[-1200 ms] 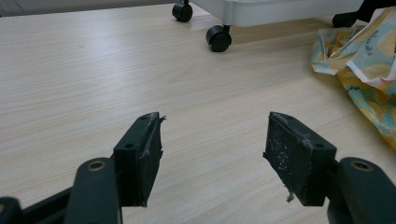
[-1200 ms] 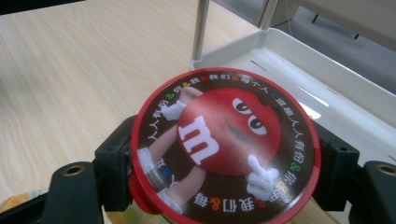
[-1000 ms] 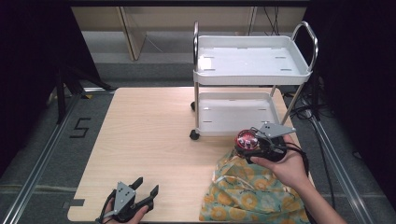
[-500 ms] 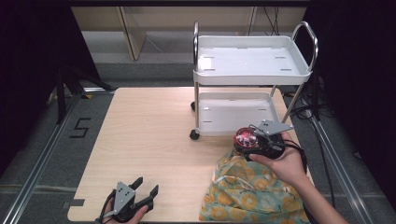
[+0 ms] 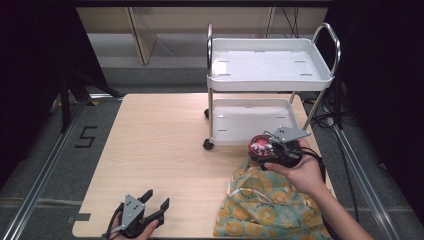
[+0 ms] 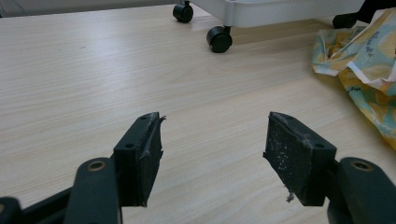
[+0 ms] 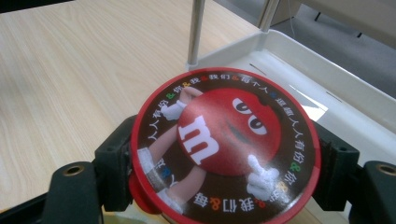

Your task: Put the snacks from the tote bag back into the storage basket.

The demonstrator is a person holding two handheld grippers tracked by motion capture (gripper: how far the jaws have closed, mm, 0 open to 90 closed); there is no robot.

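A white two-shelf cart (image 5: 270,75) is stood at the table's (image 5: 165,150) far edge. A patterned cloth bag (image 5: 267,207) is laid just in front of the cart. Above the bag, beside the cart's lower shelf, a red round tin (image 7: 224,144) is clamped by the right gripper (image 5: 272,150). Well left of the cart, the left gripper (image 5: 142,215) is held with jaws spread, nothing between them.

Lab: dark curtains (image 5: 35,60), floor marking (image 5: 86,136), aluminium rails (image 5: 40,195).

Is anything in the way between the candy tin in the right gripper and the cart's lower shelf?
Nothing visible. The right gripper holds the candy tin just in front of the cart's lower shelf, whose near rim lies open; the cart post stands to one side of it.
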